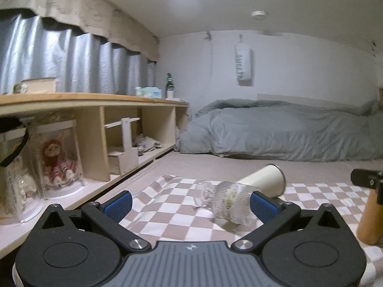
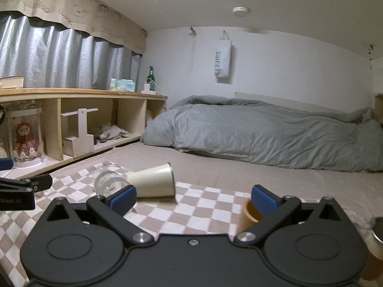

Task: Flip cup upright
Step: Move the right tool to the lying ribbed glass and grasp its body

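Observation:
A cream cup (image 1: 265, 178) lies on its side on the checkered cloth (image 1: 167, 205), rim to the right. A ribbed clear glass (image 1: 229, 203) lies on its side in front of it, close to the right finger of my left gripper (image 1: 190, 202), which is open and empty. In the right wrist view the cream cup (image 2: 153, 180) and the glass (image 2: 107, 181) lie ahead to the left. My right gripper (image 2: 192, 199) is open and empty, with an upright orange-brown cup (image 2: 249, 215) by its right finger.
A low wooden shelf (image 2: 71, 93) runs along the left with dolls in clear cases, a wooden stand, books, tissues and a green bottle (image 2: 150, 76). A bed with a grey duvet (image 2: 263, 131) lies behind. The orange-brown cup (image 1: 369, 217) stands at right.

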Demonstrator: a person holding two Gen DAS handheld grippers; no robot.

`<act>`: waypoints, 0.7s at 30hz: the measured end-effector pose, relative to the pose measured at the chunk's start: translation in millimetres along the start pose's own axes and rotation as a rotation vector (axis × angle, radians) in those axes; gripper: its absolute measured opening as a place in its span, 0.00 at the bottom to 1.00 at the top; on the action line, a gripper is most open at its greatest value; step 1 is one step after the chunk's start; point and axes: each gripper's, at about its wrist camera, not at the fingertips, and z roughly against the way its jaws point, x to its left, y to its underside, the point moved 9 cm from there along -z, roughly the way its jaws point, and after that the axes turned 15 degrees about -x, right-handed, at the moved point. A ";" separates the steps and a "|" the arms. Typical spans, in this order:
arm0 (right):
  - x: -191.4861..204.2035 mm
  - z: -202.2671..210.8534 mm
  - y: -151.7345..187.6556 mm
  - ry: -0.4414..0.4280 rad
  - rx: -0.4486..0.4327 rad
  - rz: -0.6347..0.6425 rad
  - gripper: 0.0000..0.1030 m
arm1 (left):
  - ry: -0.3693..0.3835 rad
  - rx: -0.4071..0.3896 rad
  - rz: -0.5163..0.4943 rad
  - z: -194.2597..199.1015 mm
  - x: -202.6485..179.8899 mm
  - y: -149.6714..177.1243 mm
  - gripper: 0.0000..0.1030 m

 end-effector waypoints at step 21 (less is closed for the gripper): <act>111.8 -157.0 71.2 -0.322 0.185 -0.058 1.00 | -0.192 0.004 0.222 -18.7 82.2 16.0 1.00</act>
